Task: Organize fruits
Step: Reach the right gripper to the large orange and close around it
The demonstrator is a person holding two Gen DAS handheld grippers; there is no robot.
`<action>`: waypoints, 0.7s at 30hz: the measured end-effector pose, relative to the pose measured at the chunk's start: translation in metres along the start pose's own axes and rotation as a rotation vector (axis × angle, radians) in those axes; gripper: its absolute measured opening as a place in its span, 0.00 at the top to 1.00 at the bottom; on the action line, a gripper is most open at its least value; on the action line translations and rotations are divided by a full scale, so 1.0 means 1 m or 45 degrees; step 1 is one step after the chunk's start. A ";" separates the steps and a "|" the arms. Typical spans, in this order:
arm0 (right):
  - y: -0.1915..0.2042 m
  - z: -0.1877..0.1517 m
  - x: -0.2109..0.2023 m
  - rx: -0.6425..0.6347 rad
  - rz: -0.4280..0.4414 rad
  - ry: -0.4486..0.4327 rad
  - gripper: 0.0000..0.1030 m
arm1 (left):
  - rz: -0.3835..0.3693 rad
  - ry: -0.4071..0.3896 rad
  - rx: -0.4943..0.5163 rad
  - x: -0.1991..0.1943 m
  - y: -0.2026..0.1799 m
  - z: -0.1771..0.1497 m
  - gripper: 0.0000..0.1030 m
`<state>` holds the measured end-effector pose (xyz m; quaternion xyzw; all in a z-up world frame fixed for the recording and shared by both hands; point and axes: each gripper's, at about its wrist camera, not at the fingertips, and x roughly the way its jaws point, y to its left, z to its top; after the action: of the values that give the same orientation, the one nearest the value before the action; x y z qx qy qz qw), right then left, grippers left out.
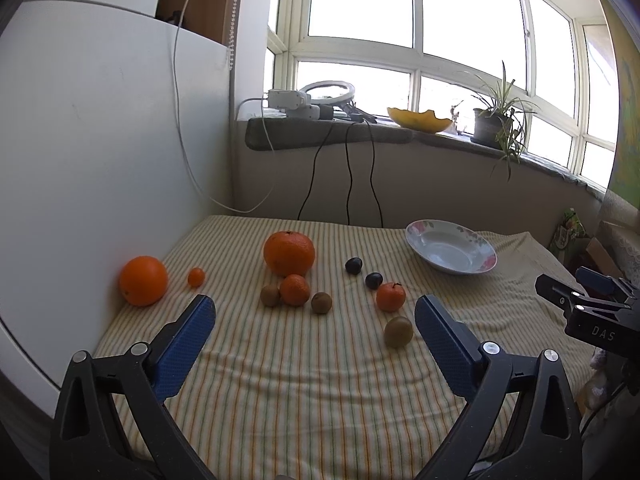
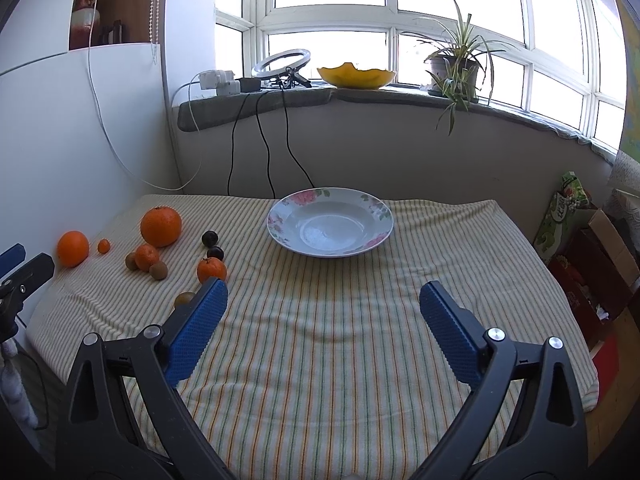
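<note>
Past my striped cloth (image 2: 320, 340), the sill holds a ring light (image 2: 281, 65), a potted plant (image 2: 454, 66), and maybe a melon rind (image 2: 356, 76).

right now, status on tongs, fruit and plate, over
Left tongs open, right tongs open, both empty. Orange, brown and dark round fruits loose on striped cloth. White floral-rimmed plate empty. Nothing between fruit and plate.
</note>
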<state>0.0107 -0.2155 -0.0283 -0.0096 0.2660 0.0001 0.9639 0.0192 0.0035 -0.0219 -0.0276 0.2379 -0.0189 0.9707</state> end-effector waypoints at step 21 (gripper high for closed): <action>0.046 0.047 0.092 -0.032 0.466 0.197 0.11 | -0.176 0.212 -0.170 0.097 0.050 0.018 0.14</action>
<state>0.1134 -0.1694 -0.0355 0.0269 0.3365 0.1779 0.9243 0.1149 0.0495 -0.0544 -0.1068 0.3159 -0.0722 0.9400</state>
